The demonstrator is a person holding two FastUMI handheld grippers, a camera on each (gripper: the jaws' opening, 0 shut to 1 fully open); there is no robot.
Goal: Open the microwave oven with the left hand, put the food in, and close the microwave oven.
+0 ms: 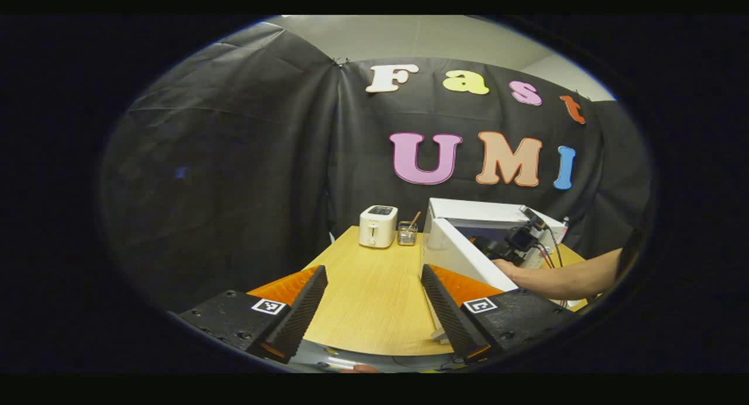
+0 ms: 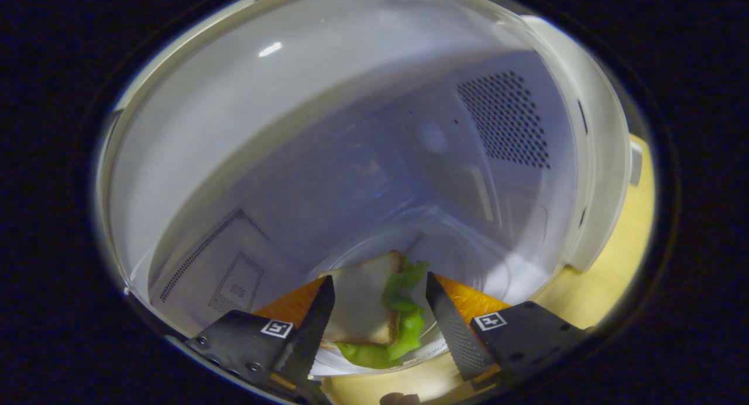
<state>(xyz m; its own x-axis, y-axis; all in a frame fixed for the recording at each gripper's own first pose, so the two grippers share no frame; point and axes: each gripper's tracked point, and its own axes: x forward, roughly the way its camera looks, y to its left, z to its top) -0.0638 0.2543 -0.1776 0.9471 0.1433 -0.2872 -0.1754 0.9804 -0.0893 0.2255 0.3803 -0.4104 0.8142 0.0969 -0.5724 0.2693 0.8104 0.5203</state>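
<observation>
Left gripper view: wooden table (image 1: 374,288) runs back to the black cloth wall. White microwave oven (image 1: 468,241) sits on the table's right side, door (image 1: 462,261) swung open toward the camera. Left gripper (image 1: 374,285) is released, fingers spread wide with nothing between them, hanging over the near end of the table just left of the door. A person's forearm (image 1: 570,276) reaches in from the right, holding the right gripper (image 1: 515,244) at the oven opening. Far end of the table: white toaster (image 1: 378,226), and just beside it on the right a small glass jar (image 1: 407,233) with a stick poking out.

Right gripper view: camera looks into the microwave cavity (image 2: 351,159), perforated vent panel (image 2: 503,121) on its upper right wall. Glass turntable plate (image 2: 468,253) lies on the cavity floor. Sandwich (image 2: 374,305), toast with green lettuce showing on its right edge, lies on the near part of that plate, tilted. Right gripper (image 2: 380,305) is released: the fingers flank the sandwich, right one clearly apart; can't tell if the left one touches.
</observation>
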